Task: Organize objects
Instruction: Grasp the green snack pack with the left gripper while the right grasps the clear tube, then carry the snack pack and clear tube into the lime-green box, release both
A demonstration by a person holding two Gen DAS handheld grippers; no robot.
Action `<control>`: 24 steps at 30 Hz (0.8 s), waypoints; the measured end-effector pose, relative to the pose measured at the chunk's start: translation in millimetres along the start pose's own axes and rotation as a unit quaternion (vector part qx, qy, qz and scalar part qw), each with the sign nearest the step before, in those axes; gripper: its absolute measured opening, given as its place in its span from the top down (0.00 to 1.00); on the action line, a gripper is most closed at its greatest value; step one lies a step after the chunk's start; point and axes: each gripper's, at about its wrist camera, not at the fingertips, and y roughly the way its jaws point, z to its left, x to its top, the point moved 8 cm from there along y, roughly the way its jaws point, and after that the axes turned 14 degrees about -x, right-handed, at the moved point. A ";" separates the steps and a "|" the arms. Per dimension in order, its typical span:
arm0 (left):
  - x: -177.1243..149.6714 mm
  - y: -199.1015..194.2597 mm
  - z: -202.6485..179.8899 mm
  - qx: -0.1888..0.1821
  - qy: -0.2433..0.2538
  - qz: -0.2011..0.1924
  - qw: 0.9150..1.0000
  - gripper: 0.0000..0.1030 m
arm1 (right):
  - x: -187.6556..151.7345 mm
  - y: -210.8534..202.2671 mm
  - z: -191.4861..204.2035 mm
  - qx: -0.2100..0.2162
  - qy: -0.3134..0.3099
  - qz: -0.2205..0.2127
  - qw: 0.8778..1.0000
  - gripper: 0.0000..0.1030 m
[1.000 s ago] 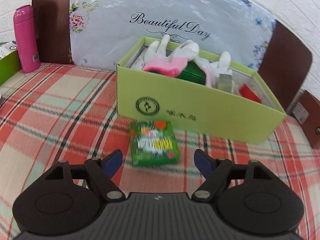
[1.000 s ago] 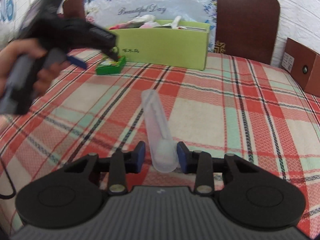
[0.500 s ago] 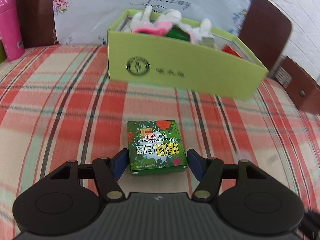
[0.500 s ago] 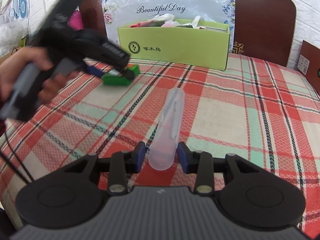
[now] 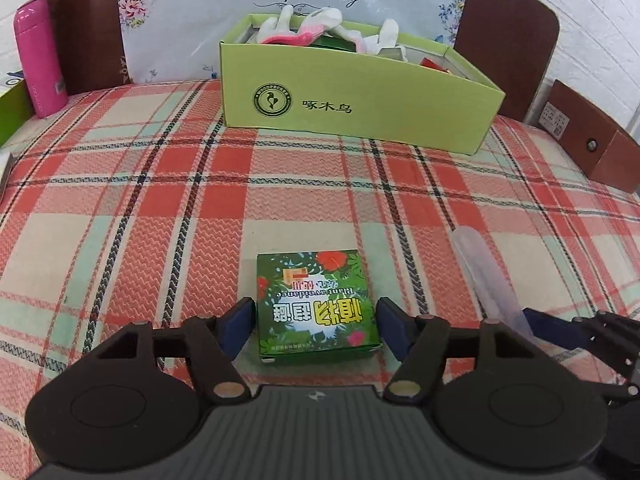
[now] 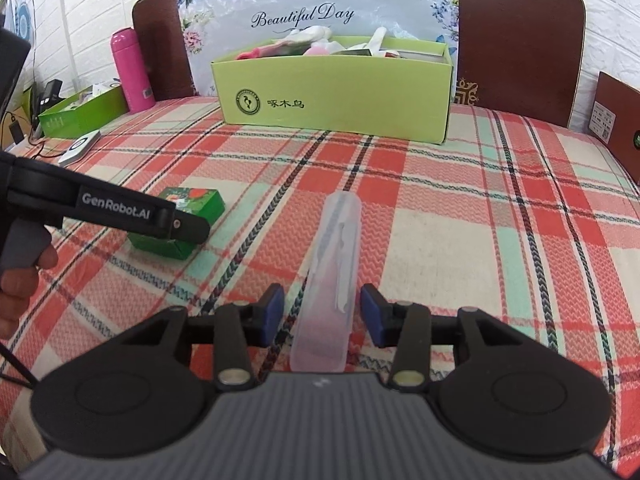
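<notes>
Left wrist: left hand-held gripper wide, straddling green packet; lime box behind.

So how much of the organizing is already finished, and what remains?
Done: socks and small boxes already sit in the lime-green cardboard box. In hand: nothing gripped; the left gripper straddles the small green printed box, the right gripper straddles the translucent plastic case, both open. Left: both items.

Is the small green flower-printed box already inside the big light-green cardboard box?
No, the small green flower-printed box lies on the plaid tablecloth between the left gripper fingers, well short of the light-green cardboard box.
</notes>
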 end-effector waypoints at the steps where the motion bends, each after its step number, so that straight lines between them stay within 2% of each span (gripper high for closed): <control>1: -0.5 0.7 -0.2 0.003 0.001 0.000 1.000 0.31 | 1.5 2.7 0.7 -0.003 0.001 -0.002 1.000 0.59; 4: -1.9 0.8 -1.4 0.006 0.007 -0.002 1.000 0.31 | 3.5 5.8 2.4 -0.010 -0.002 -0.010 1.000 0.62; 5: -2.4 1.0 -1.4 0.004 0.008 -0.004 1.000 0.31 | 3.3 5.4 2.5 -0.011 -0.005 -0.013 1.000 0.70; 6: -2.3 1.0 -1.7 0.001 0.009 -0.004 1.000 0.35 | 2.9 4.7 2.6 -0.009 -0.006 -0.014 1.000 0.74; 10: 0.9 -3.6 -6.5 -0.017 0.007 -0.008 1.000 0.36 | 2.7 -0.1 0.0 0.009 0.008 -0.007 1.000 0.74; 13: 11.2 -14.5 -18.9 -0.035 0.022 -0.025 0.999 0.36 | 10.7 -8.0 -6.1 0.029 0.034 -0.011 0.999 0.74; 18: 46.3 -34.9 -42.9 -0.063 0.050 -0.068 0.994 0.36 | 48.4 -27.1 -21.4 0.028 0.054 -0.066 0.996 0.74; 24: 97.3 -53.1 -71.8 -0.092 0.078 -0.121 0.985 0.36 | 105.1 -36.0 -44.7 0.021 0.074 -0.121 0.990 0.74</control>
